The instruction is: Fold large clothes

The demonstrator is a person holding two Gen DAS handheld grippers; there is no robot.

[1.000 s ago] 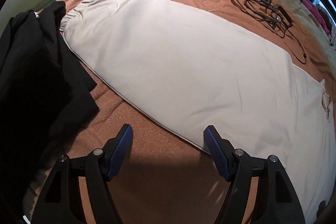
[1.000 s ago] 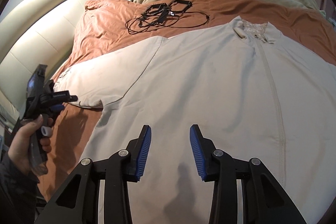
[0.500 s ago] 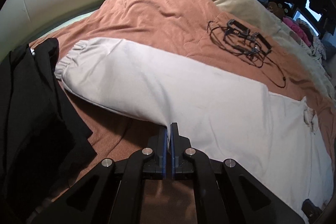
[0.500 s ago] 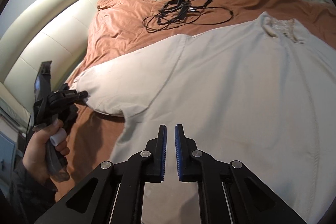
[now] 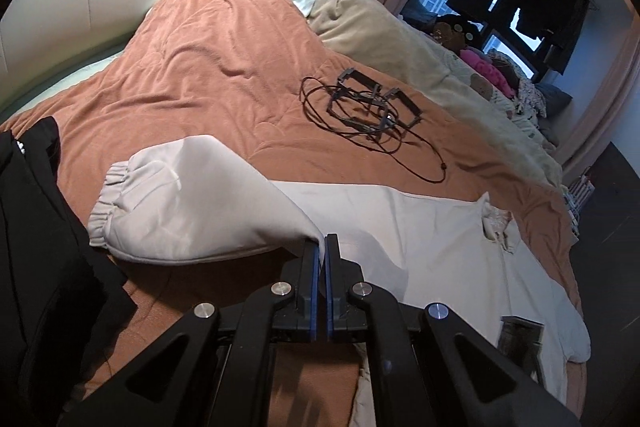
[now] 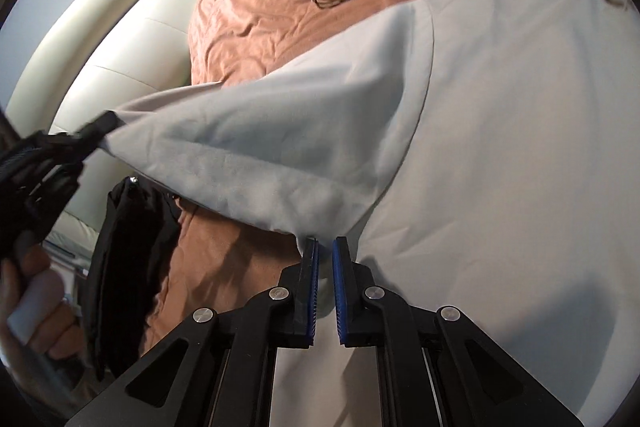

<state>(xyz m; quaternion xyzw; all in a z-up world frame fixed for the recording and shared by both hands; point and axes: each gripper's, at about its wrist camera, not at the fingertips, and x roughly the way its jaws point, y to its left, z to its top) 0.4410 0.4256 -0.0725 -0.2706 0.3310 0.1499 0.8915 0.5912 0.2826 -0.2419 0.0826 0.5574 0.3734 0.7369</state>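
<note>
**Both grippers pinched on beige jacket sleeve**

Left wrist view: left gripper (image 5: 322,247) had its jaws pressed together on a fold of the sleeve (image 5: 192,203) of the beige jacket (image 5: 420,227). The sleeve was lifted off the rust-brown blanket (image 5: 208,67), cuff hanging left. A black garment (image 5: 44,247) lay at left; a tangle of black cables (image 5: 364,107) lay beyond.

Right wrist view: right gripper (image 6: 325,247) had its jaws nearly together, a narrow slit between them, pinching the jacket's (image 6: 520,147) edge near the underarm. The sleeve (image 6: 260,147) stretched left to the left gripper (image 6: 100,129), held in a hand (image 6: 32,291).
</note>
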